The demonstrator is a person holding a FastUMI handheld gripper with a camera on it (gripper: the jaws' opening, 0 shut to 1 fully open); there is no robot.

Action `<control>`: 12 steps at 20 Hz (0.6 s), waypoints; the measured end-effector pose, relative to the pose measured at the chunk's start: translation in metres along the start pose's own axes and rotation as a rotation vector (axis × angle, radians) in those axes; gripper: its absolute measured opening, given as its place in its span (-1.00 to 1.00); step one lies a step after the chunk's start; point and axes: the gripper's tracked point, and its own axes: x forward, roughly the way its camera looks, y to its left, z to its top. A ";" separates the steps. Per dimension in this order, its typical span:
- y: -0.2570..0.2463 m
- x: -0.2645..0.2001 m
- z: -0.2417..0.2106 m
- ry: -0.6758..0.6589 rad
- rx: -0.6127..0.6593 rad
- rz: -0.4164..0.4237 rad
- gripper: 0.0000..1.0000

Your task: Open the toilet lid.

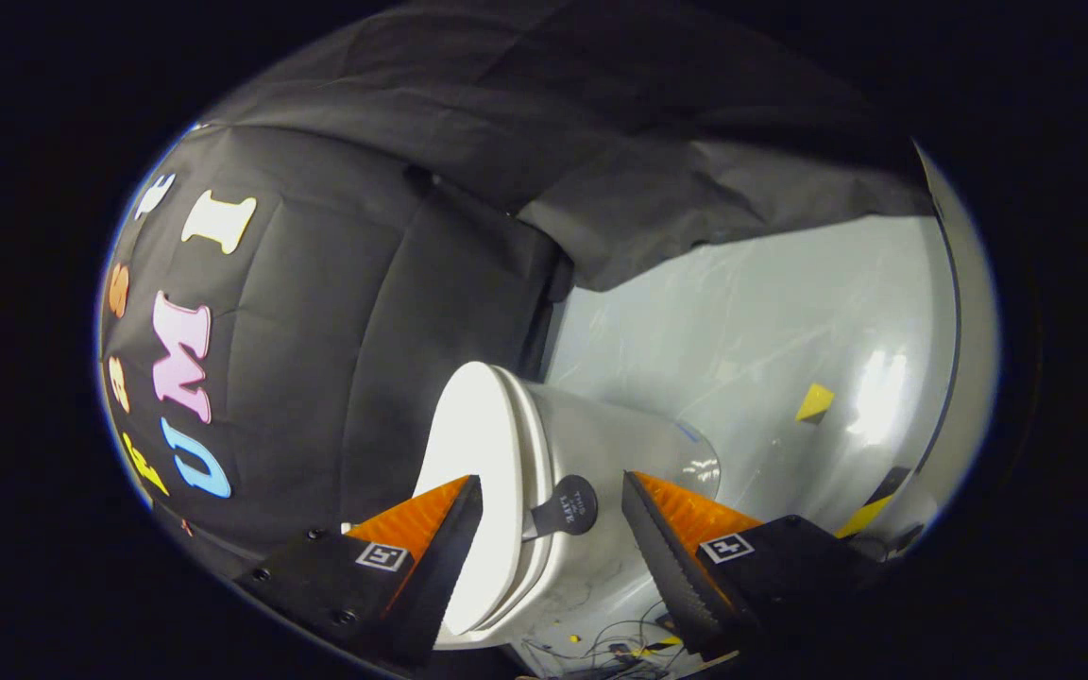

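The view is rolled sideways, so the white toilet bowl (638, 444) looks tipped over. Its white lid (473, 444) lies flat against the seat and rim. A small dark round tab (570, 507) sticks out from the lid's front edge. My gripper (552, 480) is open, with a wide gap between the fingers. The tab and the lid's front edge sit in that gap, just past the fingertips. One finger (440, 538) overlaps the lid's top face and the other finger (671, 543) lies on the bowl side. Neither finger presses on anything.
The glossy grey floor (752, 321) stretches beyond the bowl, with a yellow tape scrap (814, 401) and a yellow-black striped strip (875, 505) on it. Thin cables (601, 642) lie at the toilet's base. Black cloth (336, 312) hangs close behind the lid.
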 end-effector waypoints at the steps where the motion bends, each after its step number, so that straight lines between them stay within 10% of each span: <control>1: -0.004 0.004 -0.006 0.019 0.030 0.010 0.79; 5: -0.004 0.020 -0.021 0.059 0.136 0.075 0.45; 8: -0.008 0.028 -0.024 0.064 0.147 0.064 -0.59; 12: -0.006 0.042 -0.017 0.048 0.132 0.072 -0.60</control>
